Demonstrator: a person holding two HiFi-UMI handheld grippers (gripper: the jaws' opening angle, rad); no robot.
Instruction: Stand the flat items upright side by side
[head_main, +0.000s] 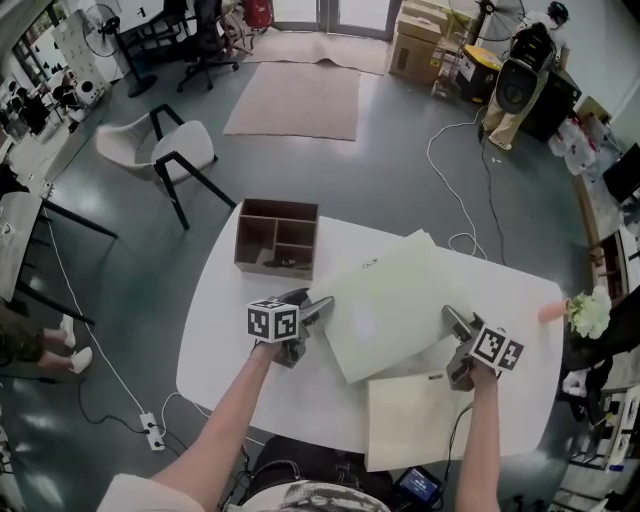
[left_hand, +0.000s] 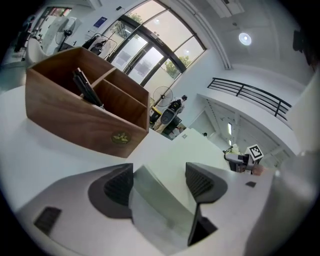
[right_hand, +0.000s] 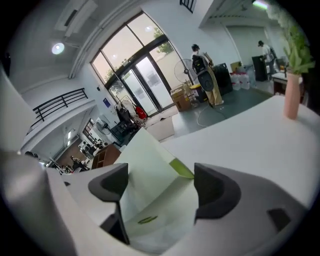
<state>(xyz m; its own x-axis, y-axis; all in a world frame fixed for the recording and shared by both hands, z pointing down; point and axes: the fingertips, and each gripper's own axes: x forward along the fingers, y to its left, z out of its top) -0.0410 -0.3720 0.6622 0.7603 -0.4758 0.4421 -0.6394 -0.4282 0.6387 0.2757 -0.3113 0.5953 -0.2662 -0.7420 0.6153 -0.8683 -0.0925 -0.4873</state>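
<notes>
A large pale green flat item (head_main: 385, 305) lies askew across the middle of the white table (head_main: 225, 350), partly over a cream flat item (head_main: 415, 420) at the front right. My left gripper (head_main: 312, 314) is at its left corner, and that corner (left_hand: 165, 210) sits between the jaws, which stand wide apart (left_hand: 160, 182). My right gripper (head_main: 456, 324) is at its right edge; there the item (right_hand: 147, 170) rises slanted between wide jaws (right_hand: 160, 187). I see no pad pressing on it. The right gripper (left_hand: 245, 159) also shows in the left gripper view.
A brown wooden organizer box (head_main: 277, 238) with compartments stands at the table's back left, close ahead of the left gripper (left_hand: 75, 120). A pink vase with pale flowers (head_main: 580, 312) is at the right edge. A chair (head_main: 165, 150) and cables are on the floor.
</notes>
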